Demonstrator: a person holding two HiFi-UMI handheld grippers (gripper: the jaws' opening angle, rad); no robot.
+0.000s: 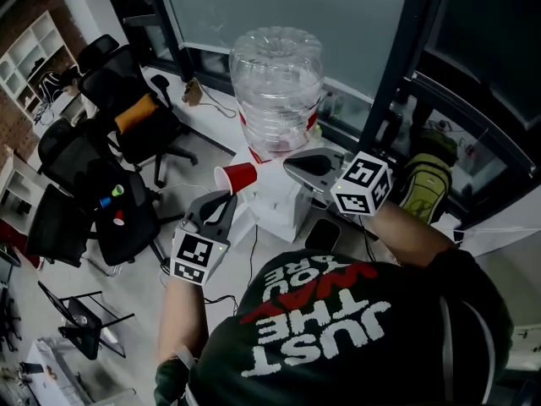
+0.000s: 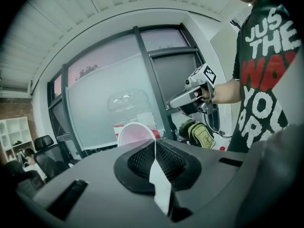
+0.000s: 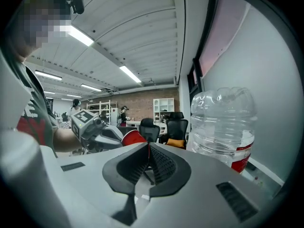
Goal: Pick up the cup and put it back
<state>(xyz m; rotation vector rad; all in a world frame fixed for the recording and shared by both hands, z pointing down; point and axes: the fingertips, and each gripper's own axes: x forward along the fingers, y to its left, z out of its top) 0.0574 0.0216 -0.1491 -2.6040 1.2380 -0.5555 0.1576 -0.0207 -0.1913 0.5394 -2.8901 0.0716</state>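
The left gripper (image 1: 225, 201) holds a red cup (image 1: 239, 177) at its tips, lying on its side with the white rim turned away from the right gripper (image 1: 292, 164). Just past both grippers stands a white dispenser (image 1: 283, 203) carrying a clear water bottle (image 1: 275, 87). Black office chairs (image 1: 127, 129) stand well out beyond the left gripper, and a green backpack (image 1: 425, 186) sits near the right one.

The water bottle (image 1: 276, 87) on its dispenser (image 1: 281, 210) blocks the way ahead, window glass (image 1: 254, 7) close behind. The cup (image 1: 237, 178) hangs just left of the dispenser. Open floor (image 1: 211, 150) lies farther left, hemmed by office chairs (image 1: 127, 125); a backpack (image 1: 425, 184) crowds the right.
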